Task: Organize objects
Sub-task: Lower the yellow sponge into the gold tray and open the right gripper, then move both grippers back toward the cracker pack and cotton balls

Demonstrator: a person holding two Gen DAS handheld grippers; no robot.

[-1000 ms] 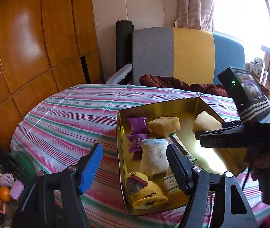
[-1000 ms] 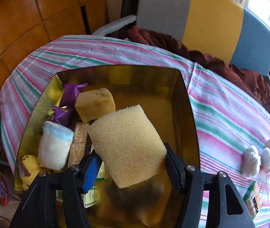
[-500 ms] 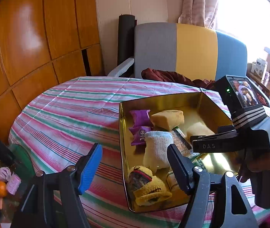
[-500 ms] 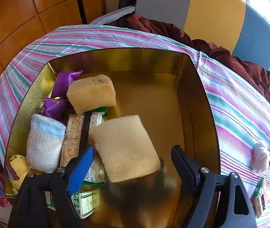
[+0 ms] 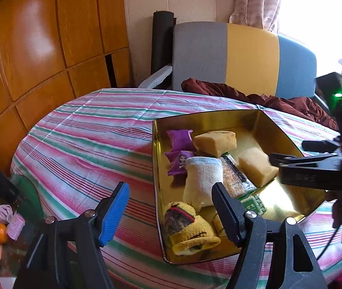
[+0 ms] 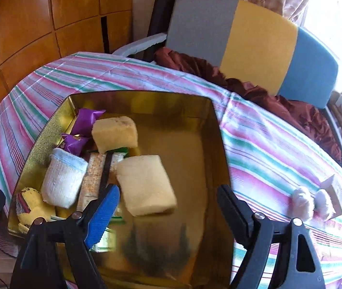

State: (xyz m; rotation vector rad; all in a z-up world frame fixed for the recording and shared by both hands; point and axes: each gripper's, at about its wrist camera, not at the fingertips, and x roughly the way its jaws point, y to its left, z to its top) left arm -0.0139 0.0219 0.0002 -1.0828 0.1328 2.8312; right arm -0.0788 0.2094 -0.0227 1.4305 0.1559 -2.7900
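A gold tin [image 6: 215, 120] [image 5: 155, 144] sits on the striped tablecloth. In it lie a yellow sponge [image 6: 146, 185] [image 5: 257, 166], a second sponge [image 6: 114, 133] [image 5: 215, 142], purple packets [image 6: 86, 119], a white sock [image 6: 62, 180] [image 5: 203, 178], a yellow knitted toy [image 5: 190, 228] and flat snack packs [image 6: 93, 180]. My right gripper [image 6: 167, 212] is open and empty, just above the tin with the sponge lying between and beyond its fingers. My left gripper [image 5: 171, 212] is open and empty over the tin's near left edge.
Two white fluffy balls [image 6: 303, 202] and a small box [image 6: 334, 192] lie on the cloth right of the tin. A grey, yellow and blue chair [image 6: 243, 31] with dark red cloth stands behind the table. Wooden panels line the left wall. Clutter sits low left [image 5: 2, 226].
My right gripper opened and let the yellow sponge drop into the tin, then drew back and up. My left gripper stayed open and shifted only slightly.
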